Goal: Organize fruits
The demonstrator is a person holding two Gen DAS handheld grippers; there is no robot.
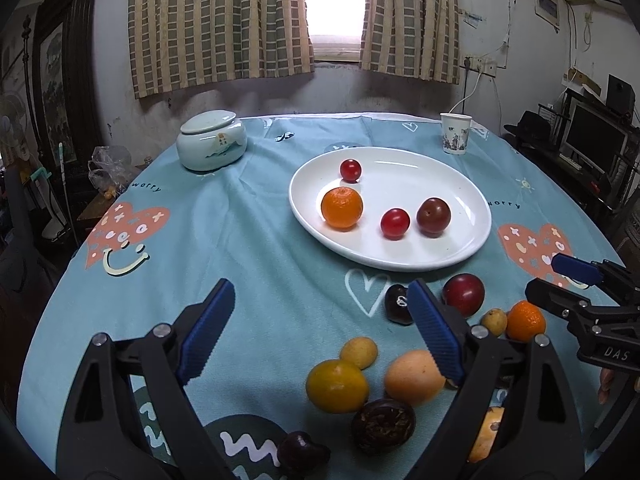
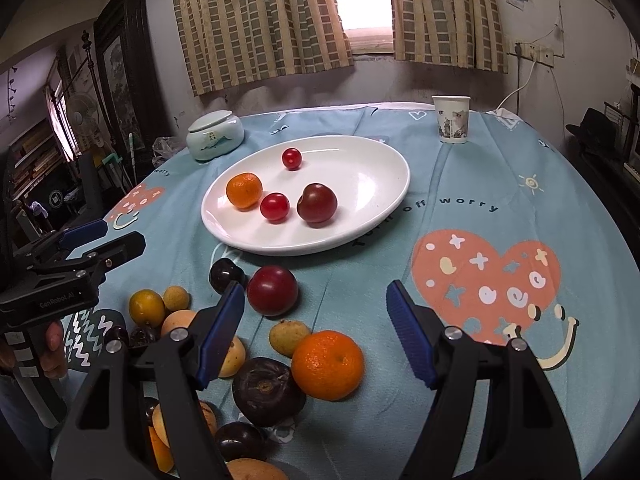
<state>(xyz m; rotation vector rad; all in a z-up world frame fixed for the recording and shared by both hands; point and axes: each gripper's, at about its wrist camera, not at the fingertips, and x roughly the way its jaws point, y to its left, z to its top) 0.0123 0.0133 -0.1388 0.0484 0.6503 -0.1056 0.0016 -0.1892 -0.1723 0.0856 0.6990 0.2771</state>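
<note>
Holding both tongs spread and empty above the bench [image 1: 248, 216]; my left tongs [image 1: 320, 332] hover over the cloth; my right tongs [image 2: 316, 332] hang over loose fruit [image 2: 276, 344] near an orange [image 2: 328, 365] and plum [image 2: 272, 290]; the white plate [image 2: 372, 184] beyond carries a mandarin [image 2: 244, 191], two cherry tomatoes [image 2: 275, 207] and a dark tomato [image 2: 317, 203].

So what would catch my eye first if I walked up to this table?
Probably the white plate in the middle of the blue patterned tablecloth, holding an orange, two cherry tomatoes and a dark plum. Then the loose fruit pile at the near edge, with blue-padded fingers above it.
</note>
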